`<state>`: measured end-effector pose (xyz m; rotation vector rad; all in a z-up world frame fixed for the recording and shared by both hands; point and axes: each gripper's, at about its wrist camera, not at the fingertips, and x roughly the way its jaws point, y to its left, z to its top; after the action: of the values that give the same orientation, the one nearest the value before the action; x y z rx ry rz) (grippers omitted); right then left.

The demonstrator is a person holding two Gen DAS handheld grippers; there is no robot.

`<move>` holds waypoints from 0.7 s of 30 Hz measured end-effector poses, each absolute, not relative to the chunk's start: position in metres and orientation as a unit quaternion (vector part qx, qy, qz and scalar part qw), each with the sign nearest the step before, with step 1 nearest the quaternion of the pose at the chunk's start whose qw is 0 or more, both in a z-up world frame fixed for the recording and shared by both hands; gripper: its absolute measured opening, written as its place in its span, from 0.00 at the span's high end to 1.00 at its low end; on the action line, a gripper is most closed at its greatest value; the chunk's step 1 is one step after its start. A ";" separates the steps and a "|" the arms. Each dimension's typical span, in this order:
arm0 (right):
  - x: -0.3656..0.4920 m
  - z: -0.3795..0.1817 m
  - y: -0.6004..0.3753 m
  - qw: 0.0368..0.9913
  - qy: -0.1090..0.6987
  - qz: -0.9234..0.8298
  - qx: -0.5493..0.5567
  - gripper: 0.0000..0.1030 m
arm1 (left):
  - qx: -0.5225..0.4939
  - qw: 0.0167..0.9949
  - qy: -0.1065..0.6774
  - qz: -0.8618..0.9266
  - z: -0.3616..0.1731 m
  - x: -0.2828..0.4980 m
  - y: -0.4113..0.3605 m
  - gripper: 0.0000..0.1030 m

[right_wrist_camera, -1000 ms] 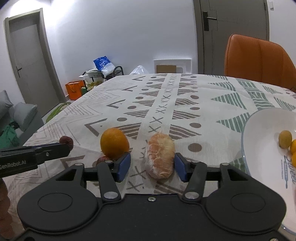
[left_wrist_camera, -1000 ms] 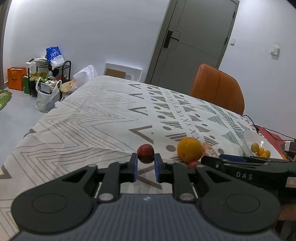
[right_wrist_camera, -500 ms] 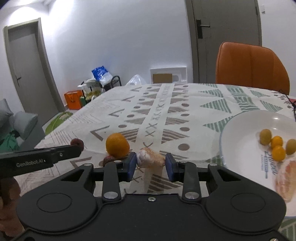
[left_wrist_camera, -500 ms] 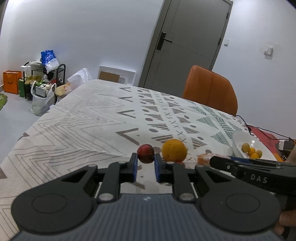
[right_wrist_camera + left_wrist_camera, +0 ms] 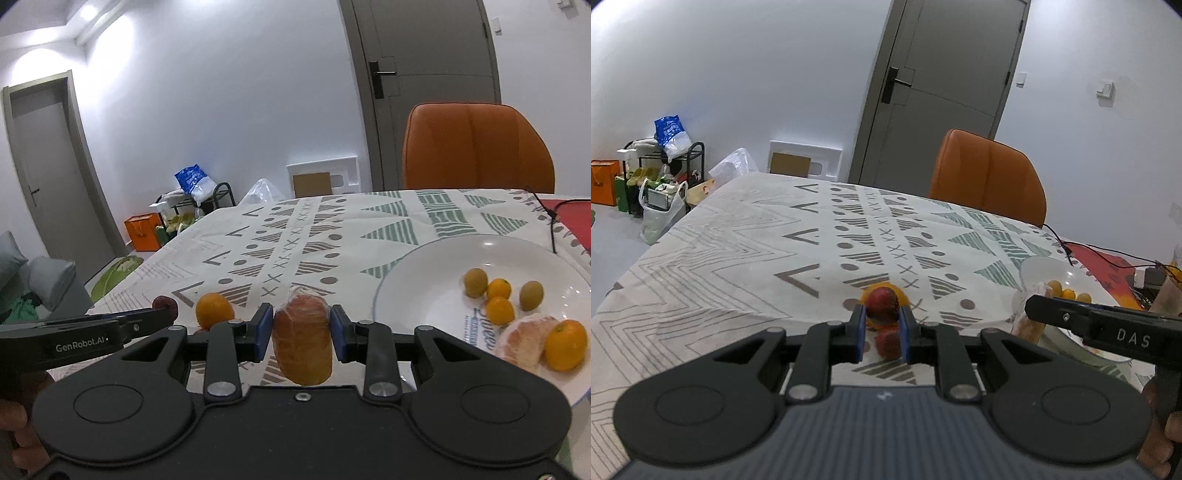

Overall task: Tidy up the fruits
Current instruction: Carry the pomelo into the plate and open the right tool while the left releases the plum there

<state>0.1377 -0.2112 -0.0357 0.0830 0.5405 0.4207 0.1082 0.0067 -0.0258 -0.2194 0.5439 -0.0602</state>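
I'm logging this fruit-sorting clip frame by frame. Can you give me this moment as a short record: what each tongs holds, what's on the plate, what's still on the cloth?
left tongs: shut on a small dark red fruit
right tongs: shut on a wrapped peeled citrus piece
white plate: five small round fruits, one orange, one peeled citrus piece
on tablecloth: one orange, another small red fruit
beyond table: orange chair

Table w/ plate, orange (tablecloth)
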 end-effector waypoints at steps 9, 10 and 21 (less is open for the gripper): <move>0.136 -0.040 -0.242 0.945 0.261 0.186 0.063 0.69 | -0.090 0.959 0.264 -0.040 -0.019 0.109 -0.013 0.83; 0.137 -0.042 -0.247 0.943 0.262 0.191 0.070 0.69 | -0.088 0.960 0.263 -0.042 -0.019 0.109 -0.016 0.83; 0.131 -0.043 -0.266 0.939 0.251 0.212 0.103 0.70 | -0.069 0.962 0.260 -0.048 -0.014 0.113 -0.039 0.83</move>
<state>0.1315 -0.2660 -0.0432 0.2105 0.5134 0.4326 0.1128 -0.0388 -0.0137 -0.1405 0.5277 -0.0964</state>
